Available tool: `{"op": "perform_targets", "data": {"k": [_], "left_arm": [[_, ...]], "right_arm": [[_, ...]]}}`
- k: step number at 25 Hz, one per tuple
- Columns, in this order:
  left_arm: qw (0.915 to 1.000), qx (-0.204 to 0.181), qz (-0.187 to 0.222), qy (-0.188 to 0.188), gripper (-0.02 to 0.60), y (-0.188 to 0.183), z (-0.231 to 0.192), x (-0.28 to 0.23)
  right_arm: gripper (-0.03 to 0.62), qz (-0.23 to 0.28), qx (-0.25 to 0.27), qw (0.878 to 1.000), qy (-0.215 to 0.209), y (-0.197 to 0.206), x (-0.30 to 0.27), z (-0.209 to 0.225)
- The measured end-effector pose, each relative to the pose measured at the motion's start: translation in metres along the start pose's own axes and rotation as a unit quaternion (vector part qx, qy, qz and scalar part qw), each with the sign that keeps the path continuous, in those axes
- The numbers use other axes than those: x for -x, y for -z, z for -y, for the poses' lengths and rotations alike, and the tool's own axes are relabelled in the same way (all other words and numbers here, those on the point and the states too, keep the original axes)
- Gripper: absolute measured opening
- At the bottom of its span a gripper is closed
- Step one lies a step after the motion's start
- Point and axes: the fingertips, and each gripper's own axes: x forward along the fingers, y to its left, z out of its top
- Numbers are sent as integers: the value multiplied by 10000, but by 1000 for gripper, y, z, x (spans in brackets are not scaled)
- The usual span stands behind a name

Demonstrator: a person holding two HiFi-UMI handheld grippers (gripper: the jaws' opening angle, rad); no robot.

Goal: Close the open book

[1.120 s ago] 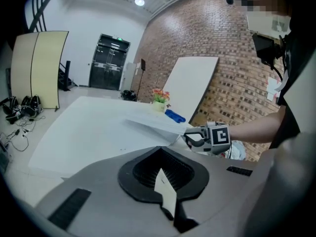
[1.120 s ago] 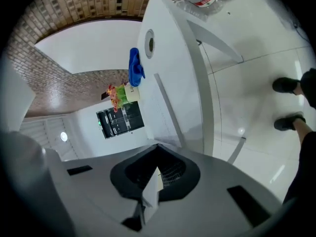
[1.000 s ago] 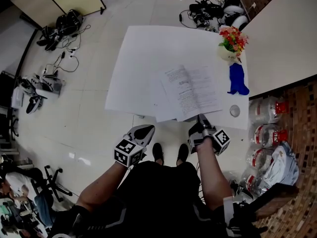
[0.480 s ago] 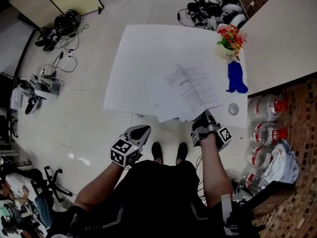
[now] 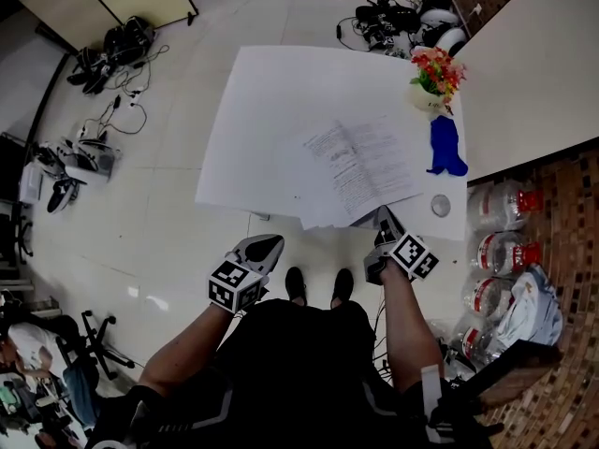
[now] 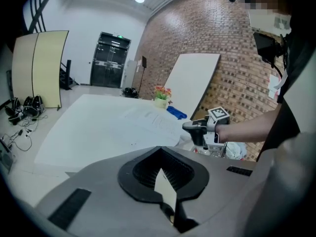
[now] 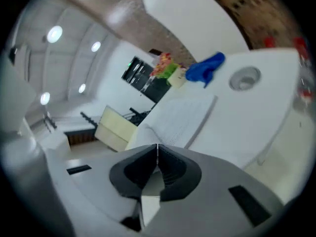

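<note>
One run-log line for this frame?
open white printed book: lying open on white table | right hand-held gripper: shut, at book's near edge | left hand-held gripper: shut, empty, short of table

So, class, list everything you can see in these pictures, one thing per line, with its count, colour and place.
table: one, white, mid-floor
open book: one, white printed pages, table's near right part
flower pot: one, red and orange flowers, table's far right corner
blue object: one, blue, right of the book
round disc: one, grey, table's near right corner
bottles: several, clear with red caps, floor at right
cables and gear: heaps, black, floor at left
shoes: two, black, below the table's near edge
left gripper: one, grey, shut, off the table
right gripper: one, grey, shut, at the book's near edge
</note>
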Motion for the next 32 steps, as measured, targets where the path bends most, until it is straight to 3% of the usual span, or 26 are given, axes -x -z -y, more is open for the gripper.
{"op": "perform_targets", "data": {"k": [1,3,5,7,9,11,15,17,19,22,25,29,30,31,32], "left_arm": [[10000,-5,3,6,-5,0,1,0],[10000,9,25,-14,-5,0,2,0],[10000,35,48,-58,-5,0,0,1],[9999,70,85,-96,-5,0,-1,2],[9998,108,125,-120,-5,-1,0,3],[9997,120,144,-140,-5,-1,0,3],[9995,132,193,-190,-5,-3,1,5],[9994,139,210,-223,-5,-3,2,6],[9993,149,216,-257,-5,-3,3,7],[9990,177,239,-327,-5,-2,1,10],[9986,212,269,-406,-5,-1,-1,15],[9983,250,267,-450,-5,2,-3,16],[9983,248,269,-450,-5,2,-2,16],[9983,246,277,-449,-5,2,-2,17],[9983,244,286,-451,-5,2,-2,18]], "right_arm": [[0,-111,706,9974,37,1,0,-6],[0,-296,1996,9794,32,3,1,-20],[0,-448,3060,9510,56,7,2,-29],[0,-644,4061,9114,135,14,2,-36],[5,-885,5110,8547,228,23,2,-42],[82,-1136,6052,7873,304,31,1,-46],[94,-1405,7430,6532,393,38,-7,-40],[94,-1457,7844,6017,371,40,-12,-36],[94,-1482,8134,5618,282,44,-17,-36],[94,-1504,8428,5167,128,52,-23,-38],[94,-1455,8625,4847,63,59,-23,-43],[94,-1479,8932,4243,180,69,-29,-44],[94,-1500,8952,4191,205,71,-31,-44],[93,-1494,8937,4225,213,72,-33,-45],[92,-1454,8881,4356,202,72,-33,-48]]}}
